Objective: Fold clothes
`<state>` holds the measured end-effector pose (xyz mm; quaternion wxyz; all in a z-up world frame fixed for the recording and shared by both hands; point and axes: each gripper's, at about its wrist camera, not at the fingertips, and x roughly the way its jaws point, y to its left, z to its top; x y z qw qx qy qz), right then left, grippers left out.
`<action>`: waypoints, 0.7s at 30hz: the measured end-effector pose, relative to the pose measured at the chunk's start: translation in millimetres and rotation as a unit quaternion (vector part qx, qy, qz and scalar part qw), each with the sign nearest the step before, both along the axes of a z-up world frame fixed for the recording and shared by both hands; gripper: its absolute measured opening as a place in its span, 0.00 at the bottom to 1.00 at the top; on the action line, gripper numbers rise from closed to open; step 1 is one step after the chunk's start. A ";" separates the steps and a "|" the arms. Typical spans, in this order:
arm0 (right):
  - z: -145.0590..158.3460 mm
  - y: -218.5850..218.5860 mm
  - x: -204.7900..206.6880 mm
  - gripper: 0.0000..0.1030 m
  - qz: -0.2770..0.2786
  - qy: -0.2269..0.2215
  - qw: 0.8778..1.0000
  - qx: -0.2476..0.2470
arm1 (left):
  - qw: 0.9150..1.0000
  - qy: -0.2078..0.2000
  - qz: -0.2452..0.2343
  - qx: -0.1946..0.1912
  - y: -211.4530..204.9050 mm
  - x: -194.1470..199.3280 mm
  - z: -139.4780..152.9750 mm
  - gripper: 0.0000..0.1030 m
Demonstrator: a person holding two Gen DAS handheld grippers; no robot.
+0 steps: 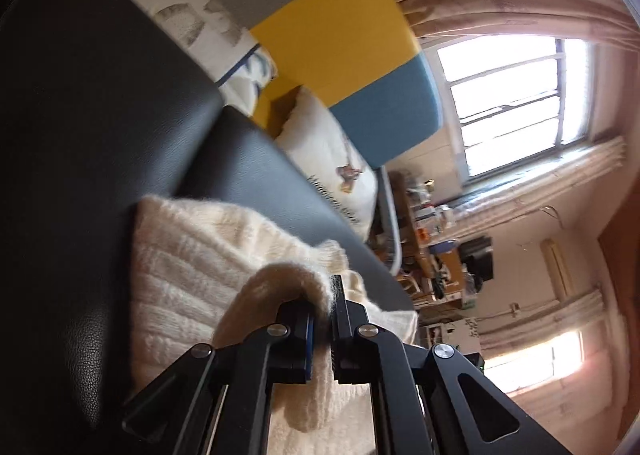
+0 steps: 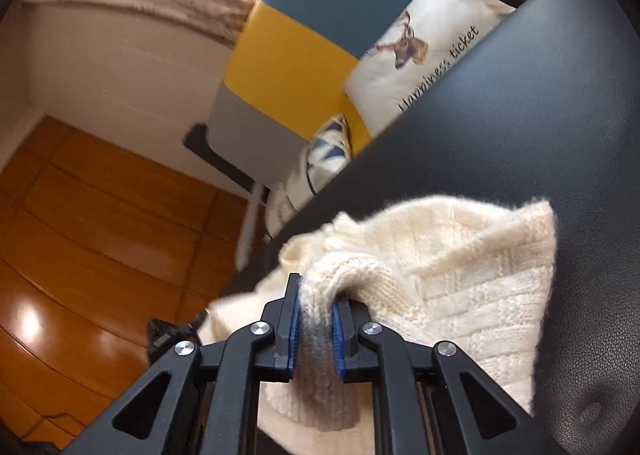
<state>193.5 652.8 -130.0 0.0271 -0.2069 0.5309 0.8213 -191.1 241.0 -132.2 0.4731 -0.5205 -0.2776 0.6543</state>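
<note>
**Both grippers clamped on a cream knit sweater over a dark leather surface**

The left gripper [image 1: 322,309] has its jaws drawn narrow, pinching a rolled edge of the cream knit sweater [image 1: 192,267]. The right gripper [image 2: 314,305] is likewise closed down on a ribbed fold of the same sweater [image 2: 460,279], with grey-looking knit squeezed between its blue pads [image 2: 295,319]. The rest of the garment lies bunched on the black leather surface [image 1: 80,135], touching it and draped toward the near edge.

Only the left wrist view shows the barred window [image 1: 516,103], the beige curtains [image 1: 500,3] and a cluttered desk [image 1: 432,239] by the far wall; its contents are too small and blurred to name. It also shows a leaf-print cushion [image 1: 200,23] whose top is cut off by the frame.

Only the right wrist view shows the wooden floor [image 2: 80,235], a white wall and a dark object on the floor [image 2: 168,331] that cannot be made out.

Both views share the chair back in grey, yellow and teal blocks [image 2: 296,55] and the white pillow [image 2: 420,67] beside it. Its deer print and the words "Happiness ticket" read clearly only on the right; on the left the lettering is smeared.

The sweater's overall shape is hidden, since each gripper body covers its lower part.
</note>
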 end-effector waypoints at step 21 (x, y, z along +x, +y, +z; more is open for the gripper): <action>17.4 -6.0 -18.7 0.30 0.012 -0.028 0.999 0.017 | 0.996 -0.056 0.050 -0.040 -31.2 -27.3 6.1 0.54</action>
